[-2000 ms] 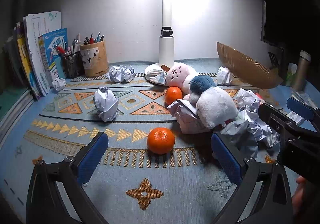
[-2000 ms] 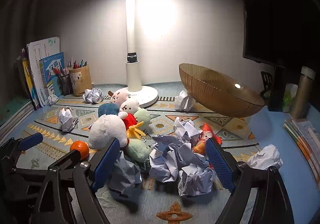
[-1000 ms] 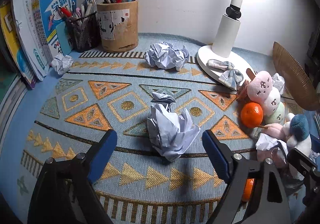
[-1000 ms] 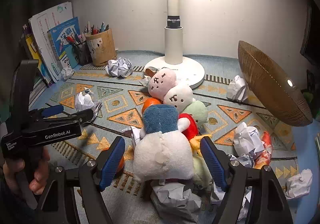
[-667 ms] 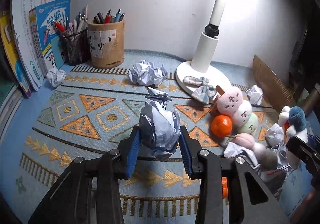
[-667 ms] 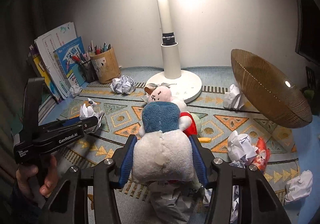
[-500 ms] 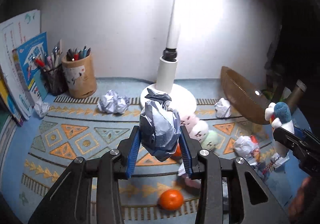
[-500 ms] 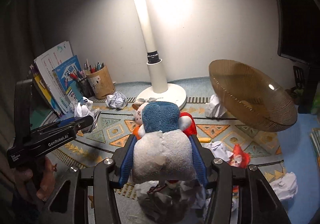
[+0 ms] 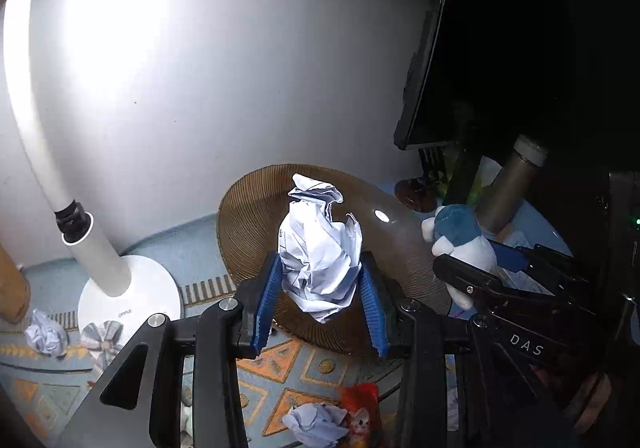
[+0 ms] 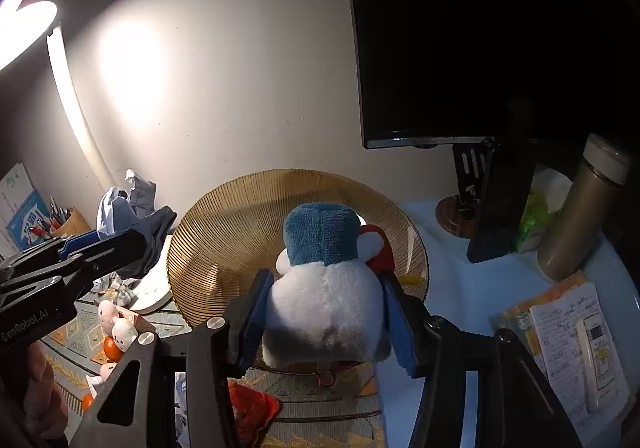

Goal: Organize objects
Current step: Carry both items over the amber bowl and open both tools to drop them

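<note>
My left gripper (image 9: 320,304) is shut on a crumpled white paper ball (image 9: 318,252) and holds it in the air in front of the ribbed amber bowl (image 9: 248,215). My right gripper (image 10: 326,322) is shut on a blue-and-white plush toy (image 10: 324,288) and holds it up over the same bowl (image 10: 224,232). The right gripper with the plush also shows in the left wrist view (image 9: 464,244), at the bowl's right side. The left gripper with the paper ball shows in the right wrist view (image 10: 128,215), left of the bowl.
A white desk lamp (image 9: 116,288) stands left of the bowl. A dark monitor (image 10: 460,47), a metal flask (image 10: 580,207) and a notebook (image 10: 572,336) are on the right. Paper balls (image 9: 312,420), small plush toys (image 10: 116,324) and oranges (image 10: 112,348) lie on the patterned mat below.
Both grippers closed on their objects, lifted them off the mat and carried them right and up to the amber bowl.
</note>
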Tool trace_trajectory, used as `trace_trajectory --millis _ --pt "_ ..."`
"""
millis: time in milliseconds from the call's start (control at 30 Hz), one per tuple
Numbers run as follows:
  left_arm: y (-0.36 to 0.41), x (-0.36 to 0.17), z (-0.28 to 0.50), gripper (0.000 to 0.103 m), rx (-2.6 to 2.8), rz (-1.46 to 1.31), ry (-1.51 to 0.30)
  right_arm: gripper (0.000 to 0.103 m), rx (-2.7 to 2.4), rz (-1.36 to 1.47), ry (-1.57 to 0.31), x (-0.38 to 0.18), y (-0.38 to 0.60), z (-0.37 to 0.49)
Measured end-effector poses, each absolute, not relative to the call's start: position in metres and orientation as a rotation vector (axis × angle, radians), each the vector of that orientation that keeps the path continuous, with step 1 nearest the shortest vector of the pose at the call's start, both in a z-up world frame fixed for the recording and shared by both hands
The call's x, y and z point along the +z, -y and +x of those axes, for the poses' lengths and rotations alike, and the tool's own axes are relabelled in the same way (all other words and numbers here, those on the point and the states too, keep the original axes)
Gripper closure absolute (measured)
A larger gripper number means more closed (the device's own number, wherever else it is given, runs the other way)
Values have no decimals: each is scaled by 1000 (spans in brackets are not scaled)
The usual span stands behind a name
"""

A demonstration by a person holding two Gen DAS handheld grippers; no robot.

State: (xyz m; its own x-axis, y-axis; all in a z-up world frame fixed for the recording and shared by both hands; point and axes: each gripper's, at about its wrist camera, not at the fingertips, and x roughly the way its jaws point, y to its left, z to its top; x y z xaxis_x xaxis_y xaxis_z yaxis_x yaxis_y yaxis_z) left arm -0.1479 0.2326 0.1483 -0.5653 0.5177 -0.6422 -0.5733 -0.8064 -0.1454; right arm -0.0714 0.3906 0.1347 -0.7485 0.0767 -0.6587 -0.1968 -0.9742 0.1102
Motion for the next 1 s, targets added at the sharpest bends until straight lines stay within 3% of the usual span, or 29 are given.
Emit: trace_trajectory --millis 100,133,167,267,333,633,1000 --pt "-242 137 -157 45 2319 -972 -106 50 2818 -1093 -270 125 -396 -80" --pt "-243 134 -159 26 2325 -984 -111 48 2824 -1090 -269 124 -397 -82" --pt "-240 134 -159 18 2336 -973 -102 41 2831 -1070 -253 125 -397 -82" --pt "-223 133 -158 18 2349 -954 -74 24 2829 -960 -162 133 -395 -80" --pt "-211 136 -157 17 2362 -942 -49 19 2835 -896 -93 141 -391 -84" --pt "-164 125 -167 17 2461 -1011 -24 18 2776 -872 212 119 -361 -134" --pt "-176 93 -190 16 2444 -1176 -2 18 2693 -982 184 87 -379 -155"
